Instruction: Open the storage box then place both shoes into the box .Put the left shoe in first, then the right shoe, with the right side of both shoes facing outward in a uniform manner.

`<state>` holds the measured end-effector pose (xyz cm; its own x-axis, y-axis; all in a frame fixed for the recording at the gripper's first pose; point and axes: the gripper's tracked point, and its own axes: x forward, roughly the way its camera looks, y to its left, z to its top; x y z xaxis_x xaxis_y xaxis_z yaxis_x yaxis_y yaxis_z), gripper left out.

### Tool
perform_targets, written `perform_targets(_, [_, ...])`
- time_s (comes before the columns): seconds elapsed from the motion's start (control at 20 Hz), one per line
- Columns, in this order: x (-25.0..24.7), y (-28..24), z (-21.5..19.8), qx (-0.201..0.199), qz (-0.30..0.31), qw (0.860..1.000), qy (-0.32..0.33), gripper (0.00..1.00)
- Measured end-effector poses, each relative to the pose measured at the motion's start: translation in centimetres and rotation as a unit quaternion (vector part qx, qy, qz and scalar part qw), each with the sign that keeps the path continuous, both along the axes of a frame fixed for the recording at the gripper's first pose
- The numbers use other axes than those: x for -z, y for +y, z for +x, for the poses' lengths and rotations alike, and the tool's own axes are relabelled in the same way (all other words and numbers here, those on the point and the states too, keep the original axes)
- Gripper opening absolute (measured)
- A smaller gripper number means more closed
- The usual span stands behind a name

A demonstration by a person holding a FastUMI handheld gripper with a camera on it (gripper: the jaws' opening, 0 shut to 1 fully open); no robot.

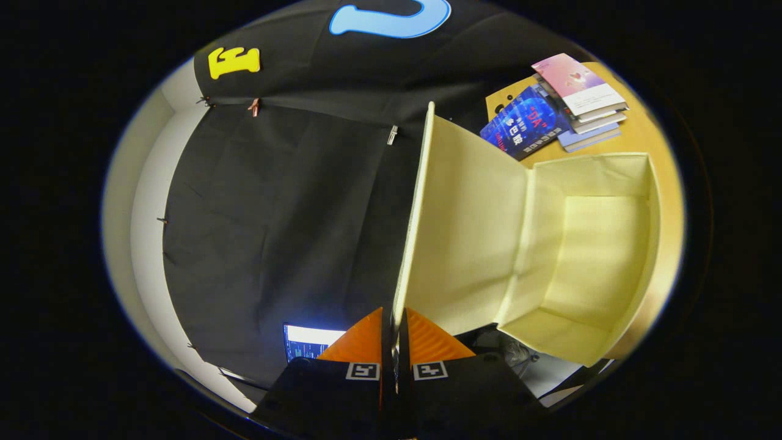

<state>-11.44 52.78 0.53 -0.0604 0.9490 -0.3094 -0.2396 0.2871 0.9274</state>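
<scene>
Now, lid: I have my tongs pinched closed on the free edge of the box lid, one finger on each face of the thin panel, and the lid stands swung up well clear of the opening.
Tongs: closed on the lid edge; the fingers meet with only the panel between them.
Box: the pale yellow storage box sits on the wooden tabletop; its inside is exposed and I see nothing in it.
Where it lies: the lid runs straight ahead from my fingertips; the box body hangs off the lid's hinge side, beyond the tongs and off to one side of them.
Progress: the opening step looks all but finished, judging by how far the lid is lifted. Neither shoe is in the box, so both placements are left.
Left to do: let go of the lid so it stays open, fetch the left shoe first, then the right, each with its right side facing outward.
Risk: I judge that the light lid may fall shut once released, if it is not pushed past upright.
Nearby: a small stack of books lies on the tabletop beyond the box, apart from it.
</scene>
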Motion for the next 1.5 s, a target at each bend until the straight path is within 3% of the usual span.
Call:
perform_targets(0.25, [3.0, 5.9, -2.6, -0.026, -0.033, 0.999, 0.001, 0.05])
perform_targets(0.5, [5.6, 9.8, -2.8, -0.027, -0.050, 0.998, -0.001, 0.05])
perform_targets(0.65, [6.9, 10.0, -2.7, -0.030, -0.073, 0.997, -0.006, 0.12])
perform_targets(0.85, [6.5, 7.2, -0.9, -0.011, -0.076, 0.996, -0.043, 0.97])
perform_targets(1.1, [6.8, -2.7, 3.6, 0.039, -0.116, 0.977, -0.176, 0.98])
perform_targets(1.5, [8.3, -21.2, 9.4, 0.141, -0.208, 0.919, -0.305, 0.98])
